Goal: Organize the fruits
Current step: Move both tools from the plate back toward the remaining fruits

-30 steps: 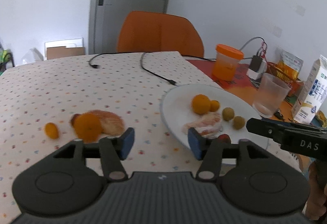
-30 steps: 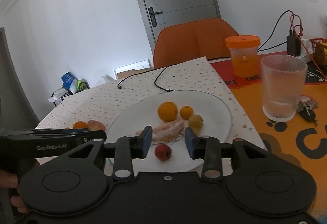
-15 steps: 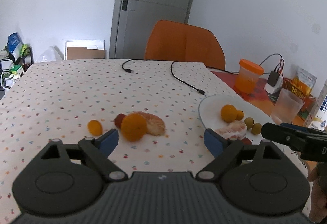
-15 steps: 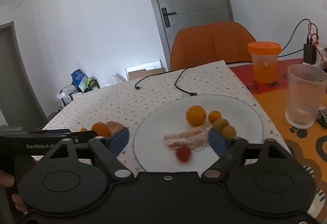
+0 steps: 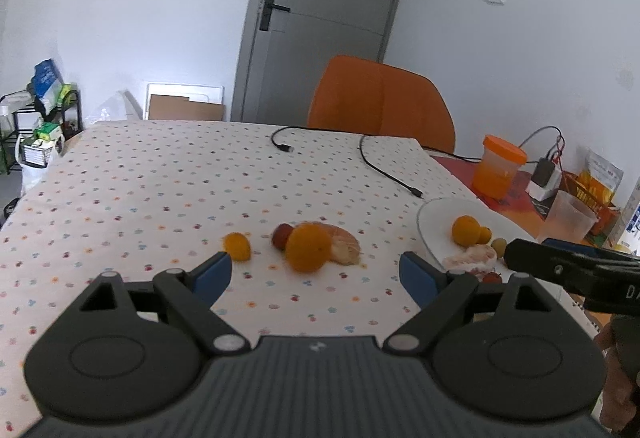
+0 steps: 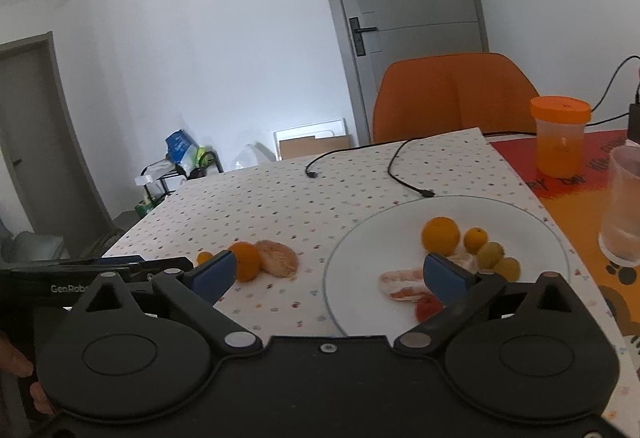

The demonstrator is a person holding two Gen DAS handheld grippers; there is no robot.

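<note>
On the dotted tablecloth lie an orange (image 5: 308, 248), a peeled citrus half (image 5: 344, 248), a small red fruit (image 5: 282, 235) and a small orange (image 5: 237, 247). My left gripper (image 5: 316, 276) is open just short of them, with nothing between its pads. The white plate (image 6: 360, 238) holds an orange (image 6: 440, 235), a small orange (image 6: 475, 239), two green fruits (image 6: 491, 255), a peeled segment (image 6: 404, 284) and a red fruit (image 6: 428, 308). My right gripper (image 6: 330, 272) hovers at the plate's near-left rim, its jaws opening and empty.
An orange-lidded jar (image 6: 560, 136) and a clear cup (image 6: 624, 206) stand right of the plate on an orange mat. Two black cables (image 5: 384, 166) lie across the far cloth. An orange chair (image 5: 380, 106) stands behind the table.
Both grippers opened wide and drew back from the fruit. The left view swung from the plate to the loose fruit. The red fruit stays on the plate.
</note>
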